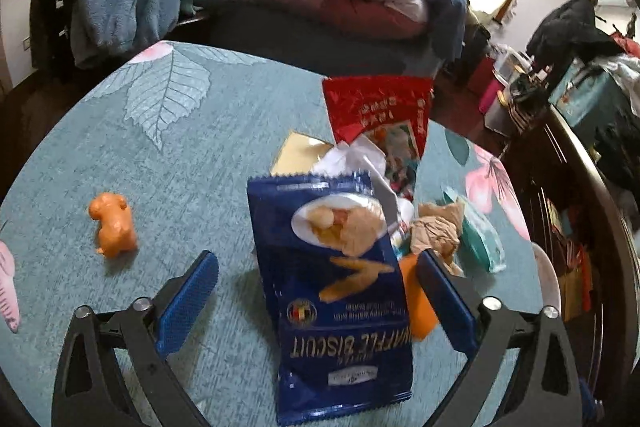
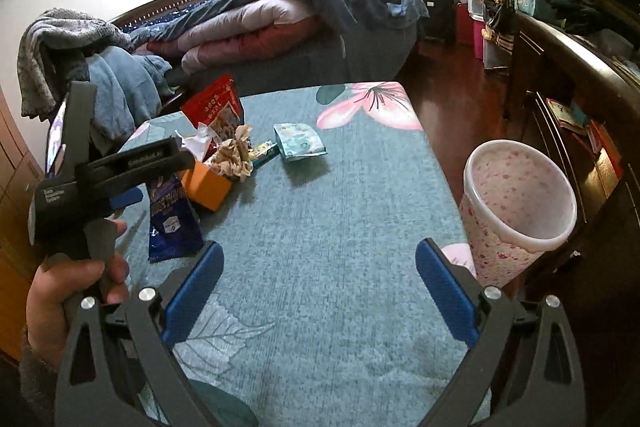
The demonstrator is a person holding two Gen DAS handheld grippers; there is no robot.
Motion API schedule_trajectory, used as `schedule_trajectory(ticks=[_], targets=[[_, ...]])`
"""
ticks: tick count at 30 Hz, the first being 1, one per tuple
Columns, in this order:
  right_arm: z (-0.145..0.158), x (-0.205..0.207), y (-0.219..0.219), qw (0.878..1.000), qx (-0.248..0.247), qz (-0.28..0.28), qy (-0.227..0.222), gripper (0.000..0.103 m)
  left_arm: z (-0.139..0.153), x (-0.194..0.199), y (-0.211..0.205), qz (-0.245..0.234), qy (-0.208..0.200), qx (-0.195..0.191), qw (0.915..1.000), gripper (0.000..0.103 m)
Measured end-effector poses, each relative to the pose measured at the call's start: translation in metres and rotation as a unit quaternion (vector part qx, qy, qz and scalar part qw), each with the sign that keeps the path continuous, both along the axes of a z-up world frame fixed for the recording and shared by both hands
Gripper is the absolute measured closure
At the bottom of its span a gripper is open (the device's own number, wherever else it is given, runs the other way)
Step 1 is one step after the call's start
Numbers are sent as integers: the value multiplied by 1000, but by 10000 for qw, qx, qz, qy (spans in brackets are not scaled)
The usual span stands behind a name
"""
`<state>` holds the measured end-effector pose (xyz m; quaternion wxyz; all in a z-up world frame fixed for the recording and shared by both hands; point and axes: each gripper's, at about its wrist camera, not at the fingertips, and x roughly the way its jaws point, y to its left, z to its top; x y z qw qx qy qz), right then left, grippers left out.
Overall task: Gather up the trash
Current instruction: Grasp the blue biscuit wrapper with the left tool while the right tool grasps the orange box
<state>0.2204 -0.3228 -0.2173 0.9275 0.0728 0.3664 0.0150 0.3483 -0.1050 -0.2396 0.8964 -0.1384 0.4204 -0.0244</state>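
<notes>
A blue waffle biscuit bag [image 1: 336, 291] lies on the teal tablecloth [image 1: 192, 155], between the wide-open jaws of my left gripper [image 1: 318, 269]. Behind it are a red snack bag [image 1: 376, 107], white wrappers [image 1: 352, 157], crumpled brown paper [image 1: 434, 231], a teal packet [image 1: 480, 239] and an orange box [image 1: 416, 303]. In the right wrist view the same pile shows: blue bag [image 2: 172, 219], orange box [image 2: 206, 185], brown paper [image 2: 236, 155], red bag [image 2: 214, 107], teal packet [image 2: 300, 143]. My right gripper [image 2: 320, 267] is open and empty over bare cloth. A pink-speckled bin [image 2: 516, 203] stands at the table's right edge.
An orange toy animal [image 1: 114, 225] lies left of the pile. The hand-held left gripper body [image 2: 92, 183] rises at the left in the right wrist view. A bed with folded quilts [image 2: 280, 19] is behind the table. A dark wooden shelf [image 2: 580, 115] stands to the right.
</notes>
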Motion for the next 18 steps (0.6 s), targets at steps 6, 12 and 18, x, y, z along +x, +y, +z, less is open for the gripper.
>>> schedule_trajectory(ticks=[6,12,18], targets=[[-7,18,7,9998,139,46,128,6,2,-3,11,-253,15,-127,9996,74],[-16,54,45,9984,157,415,355,6,14,-29,46,-214,-215,-262,9992,81],[-29,89,84,9946,390,678,685,7,38,-50,81,-82,-617,-128,9980,81]])
